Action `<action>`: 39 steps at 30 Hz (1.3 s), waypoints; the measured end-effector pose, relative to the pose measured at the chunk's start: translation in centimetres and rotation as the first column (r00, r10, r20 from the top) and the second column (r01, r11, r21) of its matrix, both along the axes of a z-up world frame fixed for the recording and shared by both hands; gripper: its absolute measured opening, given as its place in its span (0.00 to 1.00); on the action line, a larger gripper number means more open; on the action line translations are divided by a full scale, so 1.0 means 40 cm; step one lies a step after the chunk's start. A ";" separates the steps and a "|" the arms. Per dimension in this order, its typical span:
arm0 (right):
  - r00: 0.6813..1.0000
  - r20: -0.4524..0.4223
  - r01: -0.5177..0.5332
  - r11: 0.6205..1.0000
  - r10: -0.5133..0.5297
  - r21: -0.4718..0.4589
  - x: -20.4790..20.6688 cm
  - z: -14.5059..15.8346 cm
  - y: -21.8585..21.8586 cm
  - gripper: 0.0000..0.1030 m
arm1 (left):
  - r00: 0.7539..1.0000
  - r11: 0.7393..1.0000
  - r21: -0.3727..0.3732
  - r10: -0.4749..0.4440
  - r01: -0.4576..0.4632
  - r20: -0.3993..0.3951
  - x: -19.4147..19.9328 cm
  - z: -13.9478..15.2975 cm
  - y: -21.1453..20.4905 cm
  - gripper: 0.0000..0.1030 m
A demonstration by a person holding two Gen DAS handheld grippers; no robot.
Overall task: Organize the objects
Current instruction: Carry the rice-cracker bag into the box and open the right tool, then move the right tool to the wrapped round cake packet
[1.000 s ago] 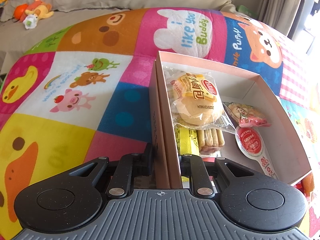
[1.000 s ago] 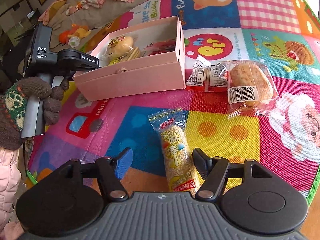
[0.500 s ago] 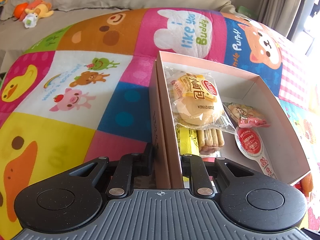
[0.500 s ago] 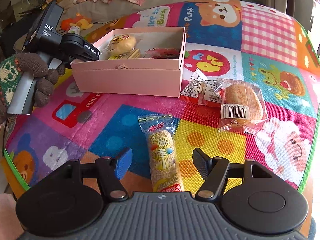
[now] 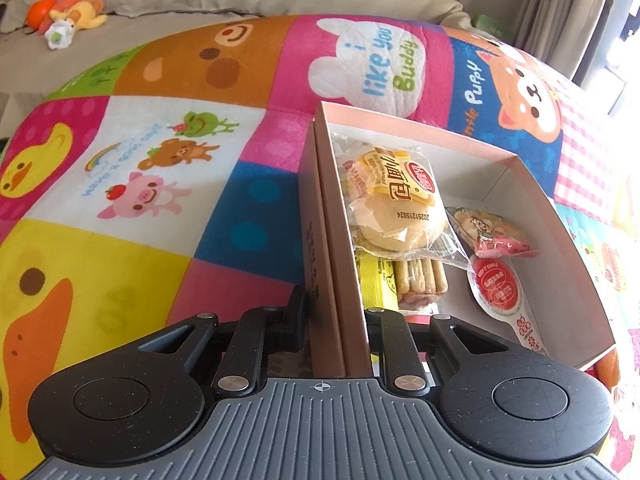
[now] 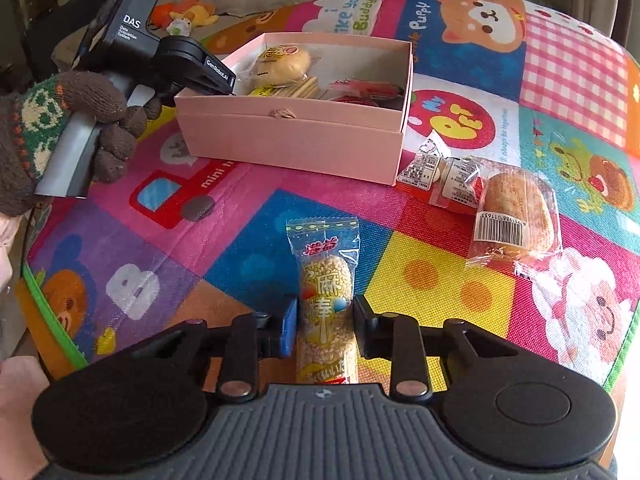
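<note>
The left gripper (image 5: 335,312) is clamped on the pink box's (image 6: 296,140) near wall. The right gripper (image 6: 325,326) is closing — a rice-stick snack packet (image 6: 326,304) between its fingers — on the colourful play mat (image 6: 440,280).

Cartoon patchwork mat (image 6: 224,240) carries pink box (image 6: 296,140) at 11 o'clock, rice bar (image 6: 326,300) centre, wrapped bun (image 6: 516,216) at 3 o'clock.

Mat (image 5: 248,216) reads "i like you Buddy".
</note>
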State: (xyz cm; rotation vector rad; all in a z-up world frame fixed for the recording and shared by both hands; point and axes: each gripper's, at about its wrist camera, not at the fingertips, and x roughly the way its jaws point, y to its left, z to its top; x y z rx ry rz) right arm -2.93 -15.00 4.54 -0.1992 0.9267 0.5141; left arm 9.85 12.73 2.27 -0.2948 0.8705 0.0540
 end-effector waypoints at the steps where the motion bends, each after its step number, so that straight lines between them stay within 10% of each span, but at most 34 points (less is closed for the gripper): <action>1: 1.000 0.004 -0.003 1.000 0.003 0.012 0.000 0.018 0.000 0.27 | 1.000 1.000 -0.002 0.000 0.000 0.000 0.000 0.000 0.000 0.20; 19: 0.968 0.238 0.034 0.984 -0.076 0.174 0.214 0.354 0.062 0.27 | 1.000 1.000 -0.013 -0.011 0.011 0.006 -0.003 -0.002 0.008 0.21; 34: 0.991 -0.041 0.132 0.984 -0.128 0.116 0.475 0.123 0.198 0.29 | 1.000 1.000 -0.015 -0.017 0.017 0.009 -0.002 -0.003 0.010 0.21; 39: 0.987 0.035 0.153 0.981 -0.158 0.119 0.476 0.131 0.173 0.69 | 1.000 1.000 -0.014 -0.014 0.014 0.011 -0.003 -0.003 0.008 0.21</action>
